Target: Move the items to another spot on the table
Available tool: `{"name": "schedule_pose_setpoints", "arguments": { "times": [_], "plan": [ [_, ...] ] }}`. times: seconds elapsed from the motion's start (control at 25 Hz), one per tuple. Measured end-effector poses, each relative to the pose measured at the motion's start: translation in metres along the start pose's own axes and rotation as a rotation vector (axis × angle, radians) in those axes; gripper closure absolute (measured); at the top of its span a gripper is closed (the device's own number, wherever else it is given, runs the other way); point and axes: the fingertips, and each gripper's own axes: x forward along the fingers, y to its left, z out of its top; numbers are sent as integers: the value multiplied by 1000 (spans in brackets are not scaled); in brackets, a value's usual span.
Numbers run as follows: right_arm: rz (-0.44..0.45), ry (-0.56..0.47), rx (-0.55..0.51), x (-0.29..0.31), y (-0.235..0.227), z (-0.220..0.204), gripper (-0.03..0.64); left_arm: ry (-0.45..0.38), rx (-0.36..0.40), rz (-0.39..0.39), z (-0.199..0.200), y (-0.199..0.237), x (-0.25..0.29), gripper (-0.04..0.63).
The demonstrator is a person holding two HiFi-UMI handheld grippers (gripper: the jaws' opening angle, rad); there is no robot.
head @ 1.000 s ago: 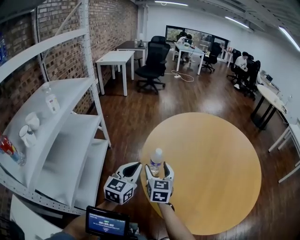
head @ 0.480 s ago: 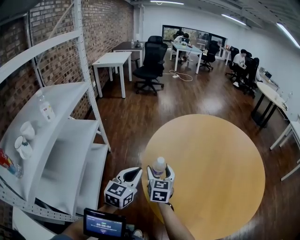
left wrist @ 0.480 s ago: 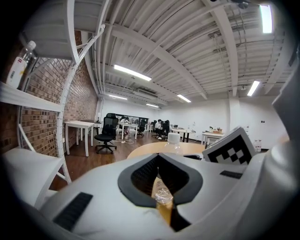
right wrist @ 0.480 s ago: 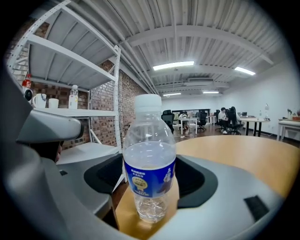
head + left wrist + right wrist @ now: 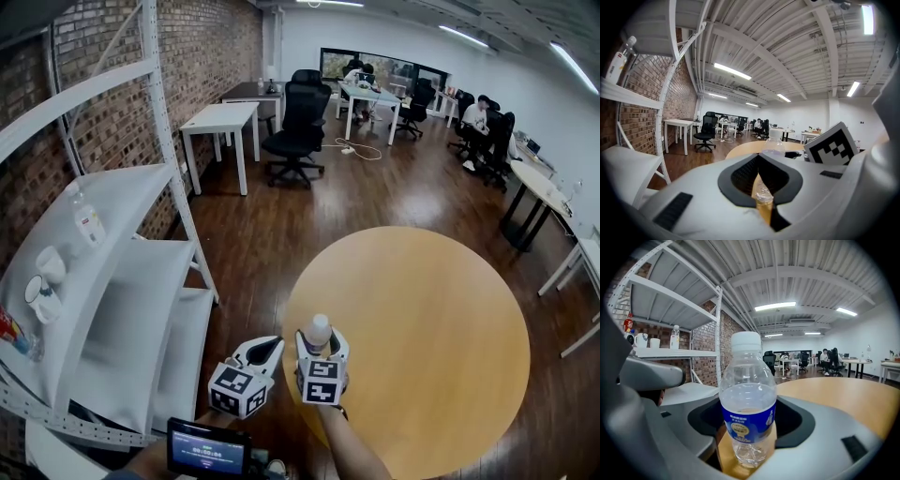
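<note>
- Right gripper [image 5: 322, 345] has the water bottle [image 5: 318, 336] between its jaws. The right gripper view shows the jaws closed in on both sides of the label band, so I read it as clamped.
- Change over the last second: the bottle now sits deeper in the jaw throat. Its cap was further ahead of the fingertips a second ago, so the gripper has pushed forward around it.
- In the last half second there's almost no movement of gripper or bottle in the head view. That looks like grip settling, not transport.
- The bottle stands upright at the near-left edge of the round table [image 5: 441, 309]. In the right gripper view its base looks to be on or just above the wood, can't tell which.
- Left gripper [image 5: 260, 351] has its jaws together with only a thin slit between them and nothing held. It sits just beside the right gripper, off the table edge on the shelf side.
- Through that slit and over the jaws, the left gripper view shows the same bottle and the tabletop.
- The white shelf rack [image 5: 122, 281] at left holds another bottle and some cups, well apart from both grippers.
- Task status: the grasp looks done but the move hasn't started. The rest of the tabletop is bare wood, so there are plenty of drop spots.
- Next, my call: lift straight up, carry toward the centre or far side, and set it down upright.
- Risk: the bottle is partly filled, light and smooth. A quick swing could tilt it in the jaws, and the start point is close to the table edge.
</note>
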Motion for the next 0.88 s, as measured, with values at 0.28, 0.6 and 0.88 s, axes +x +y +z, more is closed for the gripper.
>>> {"name": "schedule_pose_setpoints", "arguments": {
  "times": [0.28, 0.6, 0.88],
  "plan": [
    [25, -38, -24, -17, 7, 27, 328, -44, 8, -9, 14, -9, -3, 584],
    [40, -102, -63, -48, 18, 75, 328, -88, 26, -10, 37, -23, -17, 584],
    [43, -147, -77, -81, 26, 112, 328, -123, 34, 4, 68, -31, -37, 584]
  ]
}}
